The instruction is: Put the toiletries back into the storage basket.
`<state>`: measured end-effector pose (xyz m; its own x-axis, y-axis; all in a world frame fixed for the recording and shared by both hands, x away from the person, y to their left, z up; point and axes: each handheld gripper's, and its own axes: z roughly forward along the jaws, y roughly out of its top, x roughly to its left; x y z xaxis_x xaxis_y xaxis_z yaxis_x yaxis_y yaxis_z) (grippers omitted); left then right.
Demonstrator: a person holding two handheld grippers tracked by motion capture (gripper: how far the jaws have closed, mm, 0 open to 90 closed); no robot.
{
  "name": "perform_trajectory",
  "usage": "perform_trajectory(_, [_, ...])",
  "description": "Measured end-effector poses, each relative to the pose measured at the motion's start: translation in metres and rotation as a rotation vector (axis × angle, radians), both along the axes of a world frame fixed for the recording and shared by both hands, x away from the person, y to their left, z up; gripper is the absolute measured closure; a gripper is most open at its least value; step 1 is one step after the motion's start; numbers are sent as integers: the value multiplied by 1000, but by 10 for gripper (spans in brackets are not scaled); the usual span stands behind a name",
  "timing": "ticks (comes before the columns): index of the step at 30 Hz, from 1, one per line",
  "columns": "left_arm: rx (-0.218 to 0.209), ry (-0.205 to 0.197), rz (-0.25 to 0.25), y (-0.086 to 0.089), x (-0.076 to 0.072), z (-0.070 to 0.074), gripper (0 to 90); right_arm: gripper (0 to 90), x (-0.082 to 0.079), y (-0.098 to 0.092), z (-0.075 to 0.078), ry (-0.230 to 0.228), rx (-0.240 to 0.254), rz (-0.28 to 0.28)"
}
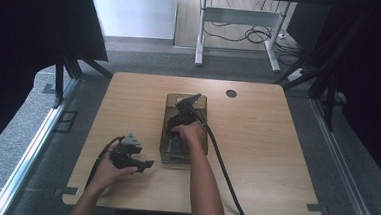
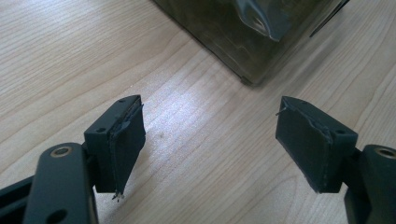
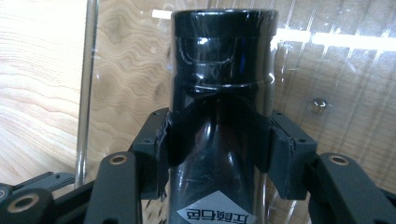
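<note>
Gripping a black bottle [image 3: 219,93] inside the clear bin [image 1: 171,106], the right gripper [image 3: 218,144] has its fingers clamped on the body. Left gripper [image 2: 210,144] idles open over the table [image 2: 70,60]. Release into the bin judged pending.

Light wooden table [image 1: 256,141], grey carpet floor [image 1: 146,59] — white desk frame [image 1: 239,20] behind, dark curtains [image 1: 27,37]

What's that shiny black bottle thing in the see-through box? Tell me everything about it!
The black bottle is a glossy, smooth cylinder with a cap section at its far end and a white diamond label with printed characters near the camera. It lies or is lowered lengthwise inside the clear tinted box on the wooden table. The right gripper clamps it, a black pad pressing each side.
</note>
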<state>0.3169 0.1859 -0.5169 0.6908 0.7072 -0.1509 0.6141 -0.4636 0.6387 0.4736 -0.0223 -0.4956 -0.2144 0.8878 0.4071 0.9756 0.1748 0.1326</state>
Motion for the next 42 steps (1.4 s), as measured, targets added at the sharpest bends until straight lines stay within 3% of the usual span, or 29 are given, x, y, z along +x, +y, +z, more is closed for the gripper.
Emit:
perform_trajectory(12, [1, -3, -1, 1, 1, 0, 244, 446, -2, 3, -8, 1, -10, 16])
perform_trajectory(21, [2, -3, 2, 1, 1, 0, 243, 413, -5, -6, 9, -35, -10, 42])
perform_trajectory(33, [14, -1, 13, 0, 2, -2, 244, 405, -28, -23, 42, -189, 25, 197])
perform_trajectory(38, [24, -5, 20, 3, 2, -3, 243, 416, -45, -30, 53, -294, 11, 331])
perform_trajectory(42, [36, -5, 31, 4, 1, -4, 244, 427, -60, -43, 61, -382, 18, 401])
